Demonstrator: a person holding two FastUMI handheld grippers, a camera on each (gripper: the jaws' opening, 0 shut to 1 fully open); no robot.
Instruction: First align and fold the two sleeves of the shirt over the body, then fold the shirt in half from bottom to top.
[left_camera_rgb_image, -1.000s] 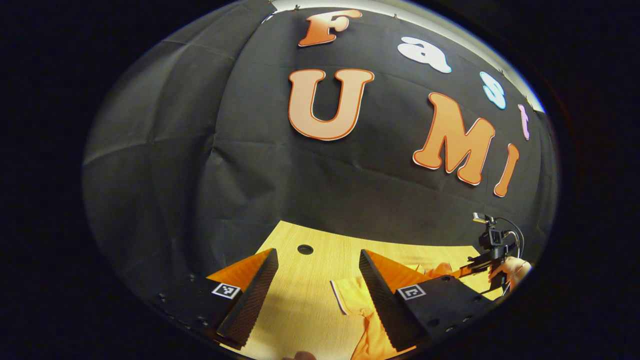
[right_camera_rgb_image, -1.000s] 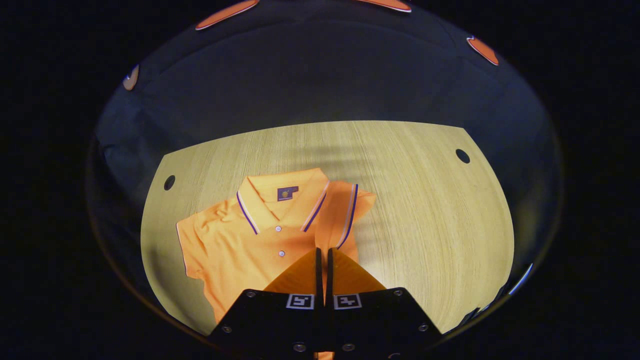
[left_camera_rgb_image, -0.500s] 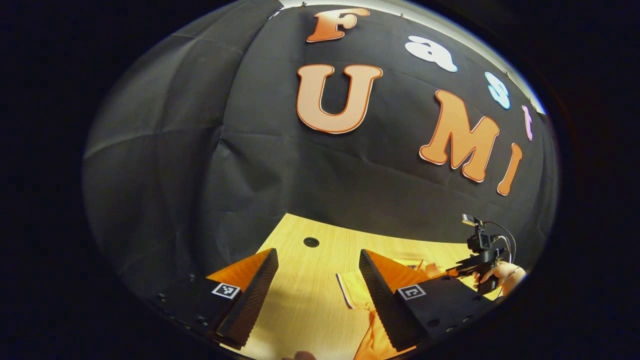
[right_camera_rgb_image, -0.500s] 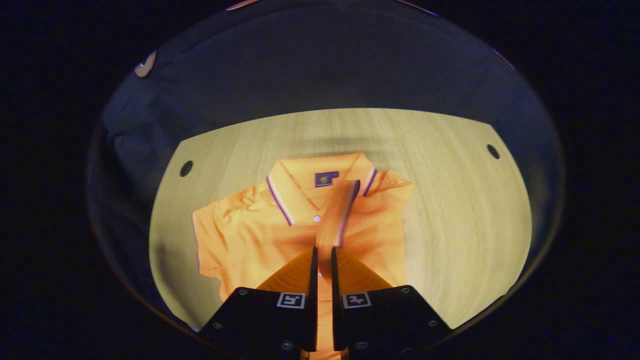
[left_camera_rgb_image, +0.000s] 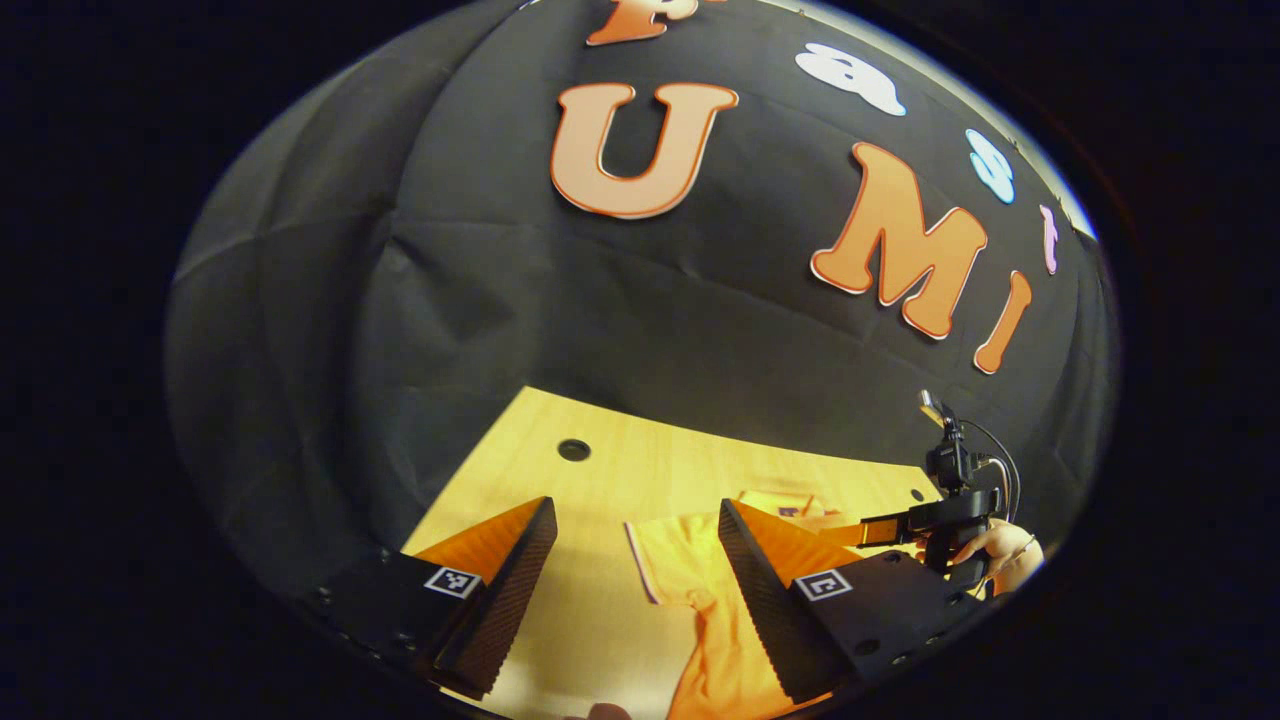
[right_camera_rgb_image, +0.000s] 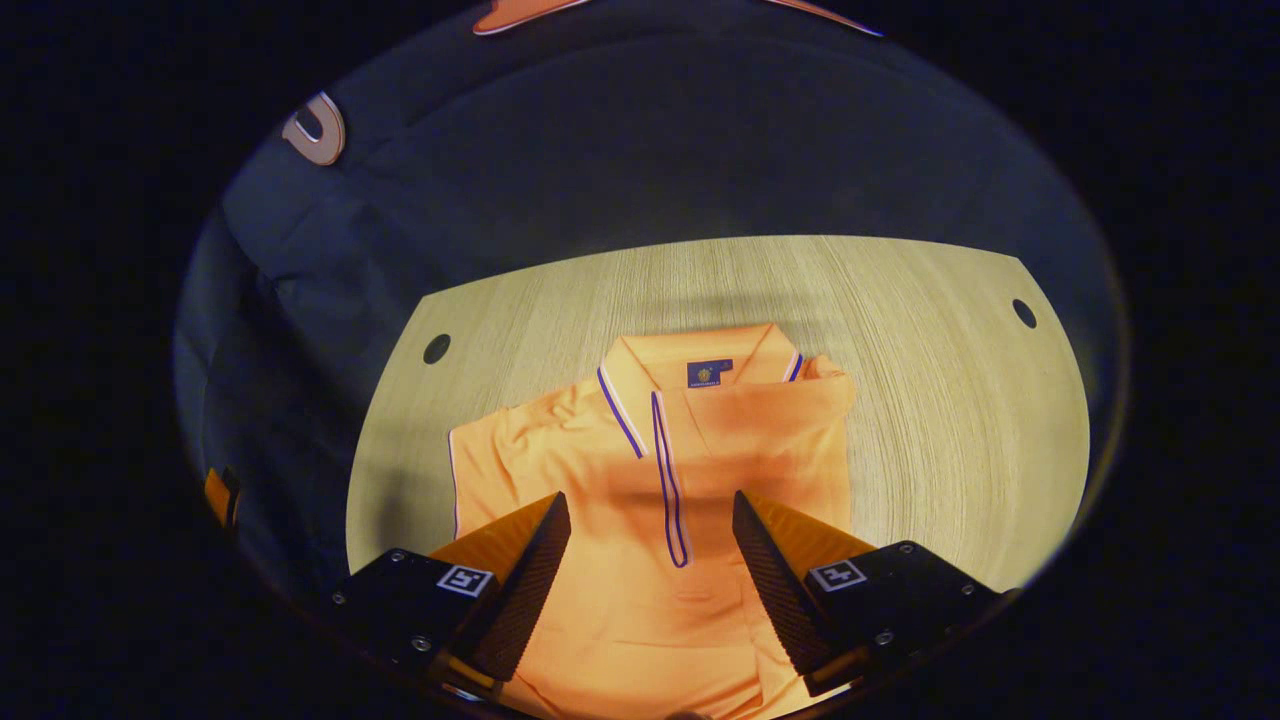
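An orange polo shirt (right_camera_rgb_image: 620, 600) lies face up on the wooden table (right_camera_rgb_image: 900, 420), collar (right_camera_rgb_image: 700, 352) away from me. One sleeve (right_camera_rgb_image: 770, 420) is folded across the chest, its striped cuff (right_camera_rgb_image: 668, 480) running down the middle. The other sleeve (right_camera_rgb_image: 485, 470) lies spread out flat to the side. My right gripper (right_camera_rgb_image: 650, 570) hangs open above the shirt's body, nothing between its fingers. My left gripper (left_camera_rgb_image: 630, 590) is open above the table beside the spread sleeve (left_camera_rgb_image: 680, 560). In the left gripper view the right gripper (left_camera_rgb_image: 880, 528) shows farther off, held by a hand (left_camera_rgb_image: 1000, 555).
The table has round holes near its far corners (right_camera_rgb_image: 437, 348) (right_camera_rgb_image: 1024, 313) (left_camera_rgb_image: 574, 449). Black cloth walls close it in behind and at the sides. Bare wood (right_camera_rgb_image: 950, 470) lies beside the shirt on the folded-sleeve side.
My right gripper carried the sleeve over the chest, then opened and let it go; the sleeve now lies flat on the body. My left gripper stayed open and shifted slightly.
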